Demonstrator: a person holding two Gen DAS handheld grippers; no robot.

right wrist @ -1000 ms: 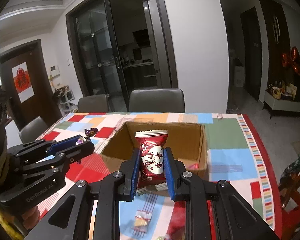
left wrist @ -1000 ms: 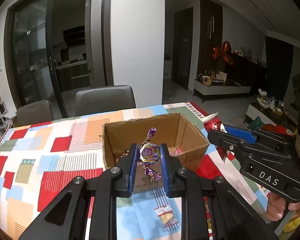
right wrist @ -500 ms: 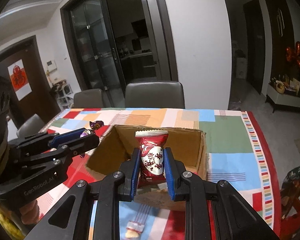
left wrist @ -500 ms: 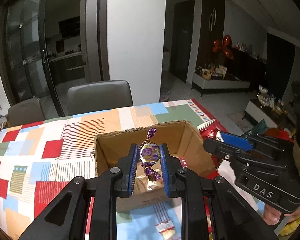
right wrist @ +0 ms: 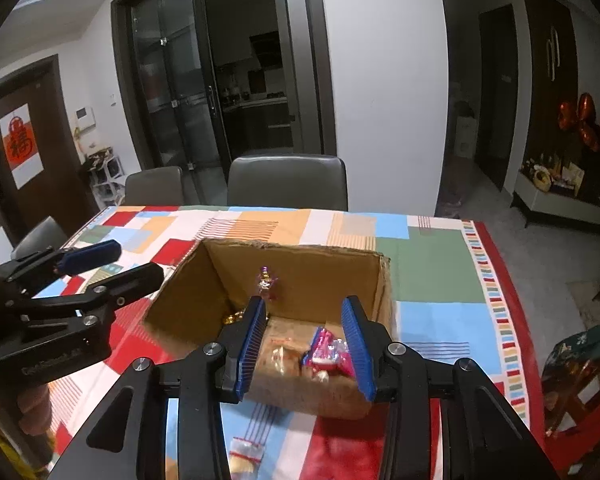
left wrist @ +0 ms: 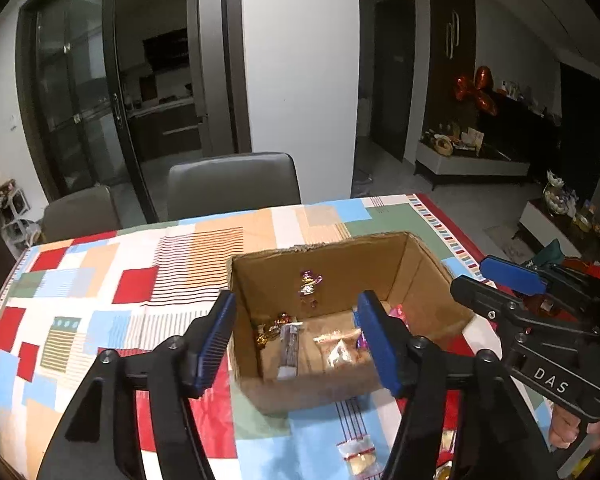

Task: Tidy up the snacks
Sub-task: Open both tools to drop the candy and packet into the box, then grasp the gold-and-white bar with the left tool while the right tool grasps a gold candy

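Observation:
An open cardboard box [left wrist: 432, 272] [right wrist: 188, 288] stands on the patchwork tablecloth. My left gripper [left wrist: 296, 336] is open and empty over the box's near wall. A purple wrapped candy [left wrist: 309, 282] [right wrist: 266, 280] is in mid-air inside the box. My right gripper [right wrist: 304, 332] is open and empty over the box's near edge. A red snack packet [right wrist: 327, 350] lies in the box below it, among several other wrapped snacks [left wrist: 290, 344]. The right gripper shows at the right of the left wrist view [left wrist: 512, 280]. The left gripper shows at the left of the right wrist view [right wrist: 100, 264].
A small clear candy packet [left wrist: 358, 456] [right wrist: 246, 454] lies on the cloth in front of the box. Grey chairs [left wrist: 232, 184] [right wrist: 288, 182] stand at the table's far side. The table's red-bordered edge [right wrist: 496, 280] runs along the right.
Both grippers moved forward over the box and opened. The purple candy left the left gripper and the red packet left the right gripper, dropping into the box.

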